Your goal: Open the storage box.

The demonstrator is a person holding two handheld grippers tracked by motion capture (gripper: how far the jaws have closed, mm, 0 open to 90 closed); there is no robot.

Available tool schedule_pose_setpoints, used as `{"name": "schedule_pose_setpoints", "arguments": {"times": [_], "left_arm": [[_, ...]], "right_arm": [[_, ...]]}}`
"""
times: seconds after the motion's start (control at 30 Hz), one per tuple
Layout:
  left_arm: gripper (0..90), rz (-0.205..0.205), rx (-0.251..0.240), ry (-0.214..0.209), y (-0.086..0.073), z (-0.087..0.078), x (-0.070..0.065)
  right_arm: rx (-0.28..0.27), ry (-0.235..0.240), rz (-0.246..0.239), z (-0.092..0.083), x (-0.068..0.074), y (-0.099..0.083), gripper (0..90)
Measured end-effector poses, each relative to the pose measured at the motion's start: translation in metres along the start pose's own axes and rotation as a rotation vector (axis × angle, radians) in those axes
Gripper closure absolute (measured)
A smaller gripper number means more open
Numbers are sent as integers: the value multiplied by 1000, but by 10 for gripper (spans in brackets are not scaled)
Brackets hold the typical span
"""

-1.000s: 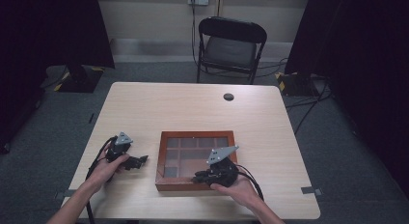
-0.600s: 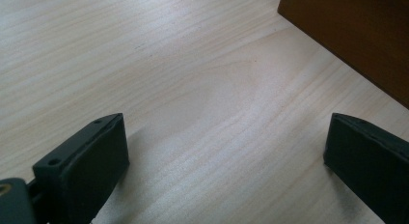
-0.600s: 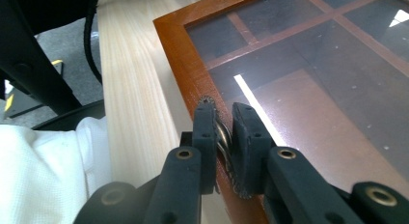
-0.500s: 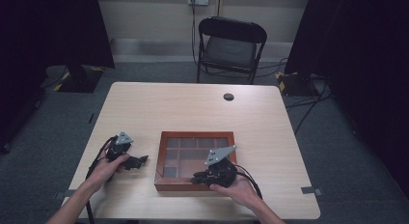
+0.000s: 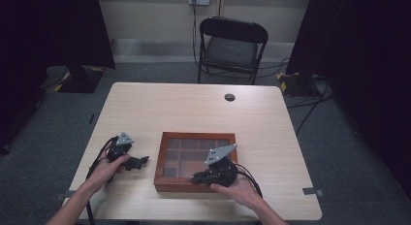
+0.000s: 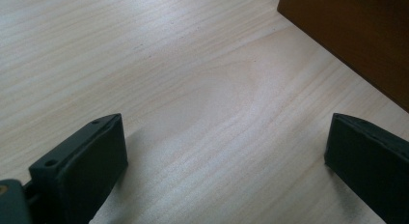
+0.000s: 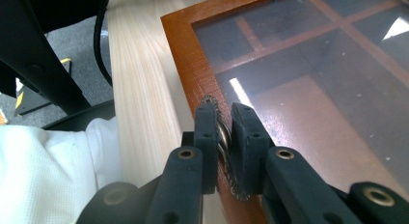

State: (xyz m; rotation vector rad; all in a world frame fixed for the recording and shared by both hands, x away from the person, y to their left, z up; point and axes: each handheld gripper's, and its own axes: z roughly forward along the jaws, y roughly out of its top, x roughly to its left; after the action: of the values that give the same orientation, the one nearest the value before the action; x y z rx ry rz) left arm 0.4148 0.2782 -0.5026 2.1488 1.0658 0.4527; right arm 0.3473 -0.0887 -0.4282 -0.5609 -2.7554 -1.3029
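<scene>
The left gripper point(image 5: 138, 161) is rested wide and empty on the table point(image 5: 160, 108), just beside the wooden box point(image 5: 173, 185). The right gripper point(image 7: 225, 119) is clamped on the small metal latch point(image 7: 222, 135) at the near edge; if pulled askew, the latch could be slipped or the box dragged

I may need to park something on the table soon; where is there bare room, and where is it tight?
The far half of the table is bare from the wooden box back to the small black disc. The strip right of the box is bare too. It is tight along the near edge: the left claw rests beside the box, and the right claw grips a metal clasp on its front rim.
</scene>
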Motion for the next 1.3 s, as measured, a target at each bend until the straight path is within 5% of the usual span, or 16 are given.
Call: {"name": "schedule_pose_setpoints", "arguments": {"times": [1.3], "left_arm": [[0,0,-1,2,0,1,0]], "right_arm": [[-33,16,16,-25,-5,29,822]]}}
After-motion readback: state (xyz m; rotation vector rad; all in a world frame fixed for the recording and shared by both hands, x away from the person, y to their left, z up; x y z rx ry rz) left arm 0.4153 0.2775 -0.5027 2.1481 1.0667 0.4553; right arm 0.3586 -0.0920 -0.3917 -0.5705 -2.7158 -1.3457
